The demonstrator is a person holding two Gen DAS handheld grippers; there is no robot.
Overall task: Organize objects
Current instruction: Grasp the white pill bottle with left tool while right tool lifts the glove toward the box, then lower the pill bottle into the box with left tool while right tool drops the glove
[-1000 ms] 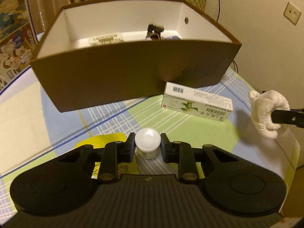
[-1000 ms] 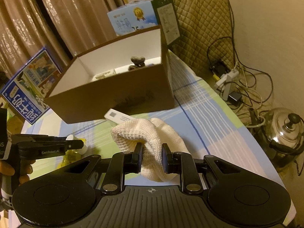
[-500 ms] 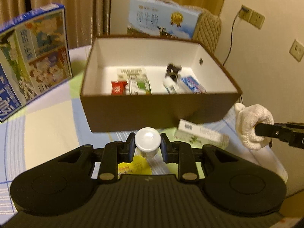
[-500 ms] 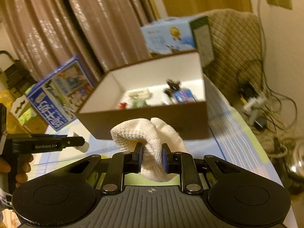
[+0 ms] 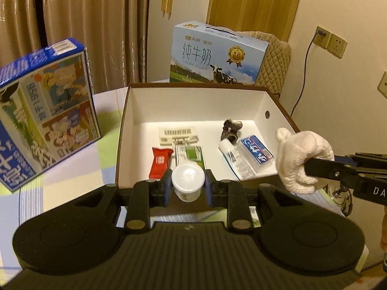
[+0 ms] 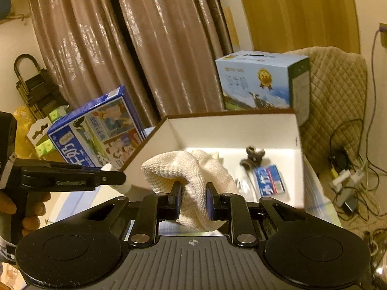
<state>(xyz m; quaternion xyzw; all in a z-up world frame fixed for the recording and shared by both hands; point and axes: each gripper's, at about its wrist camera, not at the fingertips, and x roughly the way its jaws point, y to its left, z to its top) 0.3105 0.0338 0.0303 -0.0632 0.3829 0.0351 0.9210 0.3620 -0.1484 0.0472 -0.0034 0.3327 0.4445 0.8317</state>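
Left gripper clamped on white-lidded jar, at 6 o'clock rim of brown box. Right gripper pinches white cloth, apparently above box, 3 o'clock side.

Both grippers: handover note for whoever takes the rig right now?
Left gripper: shut on a white jar, at the near wall of the box.
Right gripper: shut on a white cloth, at the box's near right corner.
Done: red packet, green carton, blue pack and more lie in the box.
Left: drop jar and cloth into the box.
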